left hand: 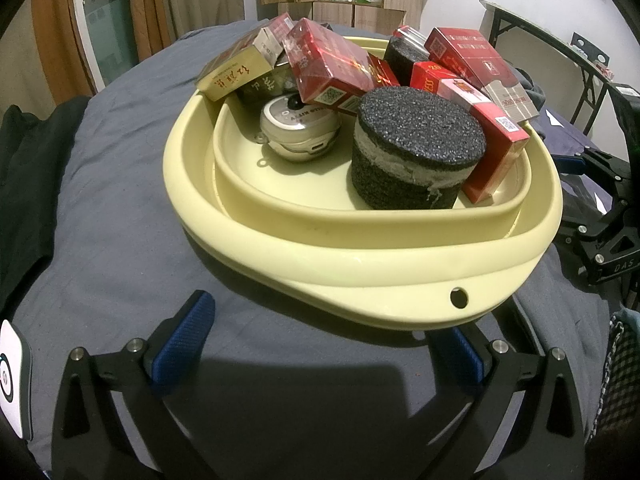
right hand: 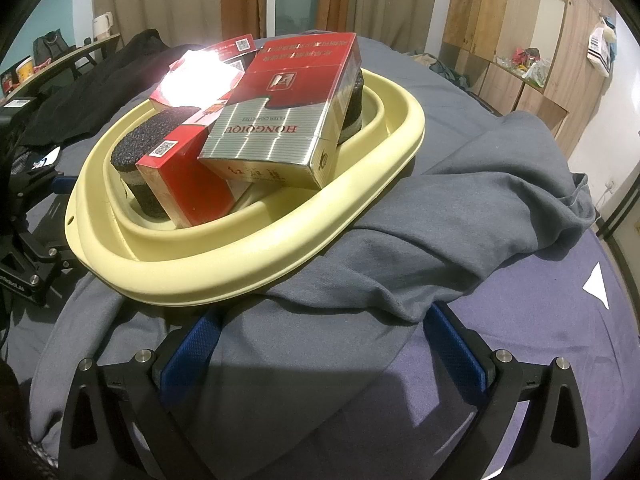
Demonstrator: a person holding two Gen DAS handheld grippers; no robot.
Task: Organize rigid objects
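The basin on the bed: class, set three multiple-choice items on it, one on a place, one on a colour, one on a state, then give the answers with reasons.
1. Where does the basin rest?
A. on grey cloth
B. on a wooden shelf
C. on bare floor

2. What colour is the basin?
A. blue
B. pale yellow
C. black

3. How do the left gripper and the right gripper stand?
A. both shut on boxes
B. one shut on the basin's rim
C. both open, holding nothing

Answers:
1 A, the grey cloth lies under it in both views.
2 B, its rim and walls are pale yellow.
3 C, each pair of blue pads stands wide apart with only cloth between.
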